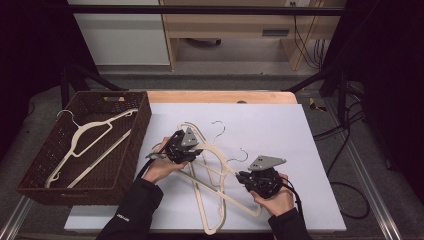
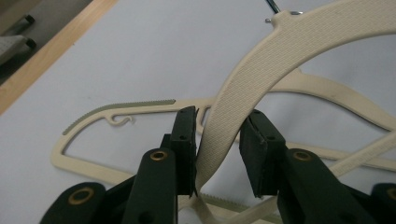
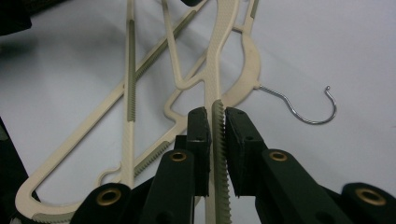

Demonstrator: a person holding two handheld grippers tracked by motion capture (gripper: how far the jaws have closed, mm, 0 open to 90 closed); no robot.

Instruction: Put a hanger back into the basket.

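Hangers lie tangled on the white sheet right of the basket [image 1: 107, 150]. My right gripper [image 3: 218, 119] clamps the top hanger [image 3: 217, 70] steady; my left gripper [image 2: 217, 128] straddles its shoulder, one pad touching, to lift it free.

A brown wicker basket [image 1: 135, 131] sits at the table's left edge, overlapping the white sheet [image 1: 280, 130] that covers most of the wooden tabletop [image 1: 220, 96]. One cream hanger [image 1: 87, 137] lies inside it. Behind the table stand pale cabinets [image 1: 125, 37], with black cables [image 1: 345, 145] trailing on the floor at the right.
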